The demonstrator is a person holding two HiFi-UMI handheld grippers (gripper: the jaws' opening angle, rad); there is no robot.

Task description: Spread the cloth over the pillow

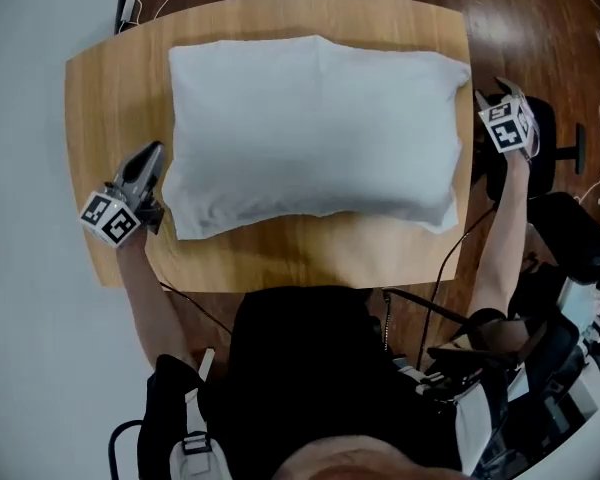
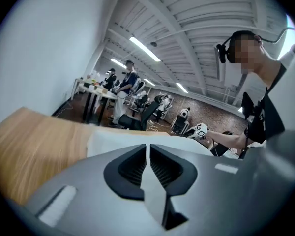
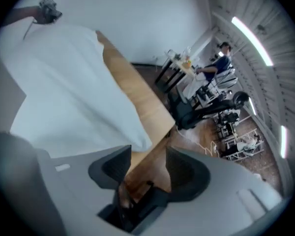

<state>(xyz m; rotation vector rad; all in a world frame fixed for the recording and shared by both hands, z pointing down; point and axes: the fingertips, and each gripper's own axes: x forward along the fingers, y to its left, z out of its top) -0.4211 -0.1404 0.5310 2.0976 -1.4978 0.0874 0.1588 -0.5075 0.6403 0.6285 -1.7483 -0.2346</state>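
Cloth lies across the pillow in the middle of the wooden table. No bare pillow shows from the head view, only its bulge underneath. The near left corner of the cloth runs out flat onto the wood. The far edge and the right end look tucked close to the bulge. Spread looks about done, I'd say.

Your left gripper is clenched, pads together. No fabric shows between them in its own view. It sits just beside the cloth's left edge, off the table surface. Your right gripper is released, jaws wide apart. Only the table edge and the floor show through the gap. It hangs at the right end, off the cloth.

Risks from here:
- A fold too thin to see could be caught in the clenched left jaws. Pulling away would then drag the left edge off the pillow.
- The open right jaws are near the right end. A sweep inward could hook the hem and bunch it.
- The cloth is loose on a soft bulge, so any nudge of the pillow could shift it.
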